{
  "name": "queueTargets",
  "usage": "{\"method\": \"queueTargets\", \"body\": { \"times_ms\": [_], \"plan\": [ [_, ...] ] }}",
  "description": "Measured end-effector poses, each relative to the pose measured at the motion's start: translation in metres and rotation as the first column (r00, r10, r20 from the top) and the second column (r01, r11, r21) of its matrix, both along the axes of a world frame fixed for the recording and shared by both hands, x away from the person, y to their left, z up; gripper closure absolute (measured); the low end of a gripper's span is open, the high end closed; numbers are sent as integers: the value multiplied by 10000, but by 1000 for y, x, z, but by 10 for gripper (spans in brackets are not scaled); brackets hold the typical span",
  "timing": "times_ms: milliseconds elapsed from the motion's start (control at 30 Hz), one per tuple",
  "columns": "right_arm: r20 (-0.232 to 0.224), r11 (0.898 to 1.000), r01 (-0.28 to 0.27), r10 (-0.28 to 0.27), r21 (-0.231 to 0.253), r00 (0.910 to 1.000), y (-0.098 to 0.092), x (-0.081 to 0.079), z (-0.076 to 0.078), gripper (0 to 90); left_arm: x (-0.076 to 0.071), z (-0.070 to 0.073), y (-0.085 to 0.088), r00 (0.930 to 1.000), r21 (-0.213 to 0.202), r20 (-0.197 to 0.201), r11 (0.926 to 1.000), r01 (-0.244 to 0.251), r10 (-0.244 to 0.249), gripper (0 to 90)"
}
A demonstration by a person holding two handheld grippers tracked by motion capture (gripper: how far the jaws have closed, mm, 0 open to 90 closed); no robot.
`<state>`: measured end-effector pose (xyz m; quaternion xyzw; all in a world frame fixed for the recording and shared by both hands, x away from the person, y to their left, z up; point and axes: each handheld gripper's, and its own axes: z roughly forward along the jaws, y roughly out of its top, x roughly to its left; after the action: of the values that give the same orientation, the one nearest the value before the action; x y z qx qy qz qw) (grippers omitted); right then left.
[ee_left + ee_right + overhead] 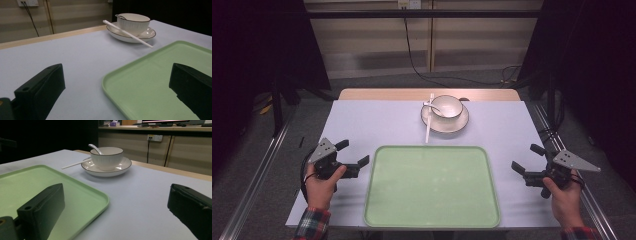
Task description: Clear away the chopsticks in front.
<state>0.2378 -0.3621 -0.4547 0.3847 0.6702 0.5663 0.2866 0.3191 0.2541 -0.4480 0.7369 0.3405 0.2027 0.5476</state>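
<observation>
The left gripper (pixel 352 153) sits at the left side of the green tray (pixel 432 220). A hand (pixel 322 185) holds it from below. Its two black jaws stand wide apart, and nothing is between them. In the left gripper view, one jaw is over the pale table cover (pixel 75 57) and the other jaw is over the tray (pixel 150 82). They do not pinch anything.

The right gripper (pixel 526 159) sits at the right side of the tray. The other hand (pixel 564 197) holds it. Its jaws are wide apart too, and they hold nothing. In the right gripper view, one jaw is over the tray (pixel 82 192) and the other is over the bare cover (pixel 140 195).

The tray lies flat on the table, between the two grippers, close to the person. It has nothing on it.

Past the far edge of the tray stands a white bowl (pixel 446 106) with a dark rim. It sits upright on a white plate (pixel 457 125). A small white spoon (pixel 430 106) rests inside the bowl, with its handle sticking up over the rim. White chopsticks (pixel 428 122) lean on the left side of the plate, with the tips down on the cover, near the tray's far edge. The bowl and plate are well apart from both grippers.
</observation>
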Motion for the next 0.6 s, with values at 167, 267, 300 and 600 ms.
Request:
{"method": "queueTargets", "body": {
  "times_ms": [167,267,300,600],
  "plan": [
    [144,9999,-122,124,-122,9998,0,2,1,4,1,-2,0,9997,-208,-237,9998,65,-69,1],
    [98,9996,-170,172,-205,9998,2,1,0,4,2,-2,-2,9993,-214,-363,9998,-59,51,0],
    [65,9995,-210,212,-225,9998,2,0,0,4,2,-2,-2,9992,-250,-400,9997,6,-16,0],
    [163,9991,-353,357,-254,9992,5,0,3,4,10,2,-10,9985,-362,-534,9992,-161,141,0]
  ]
}}
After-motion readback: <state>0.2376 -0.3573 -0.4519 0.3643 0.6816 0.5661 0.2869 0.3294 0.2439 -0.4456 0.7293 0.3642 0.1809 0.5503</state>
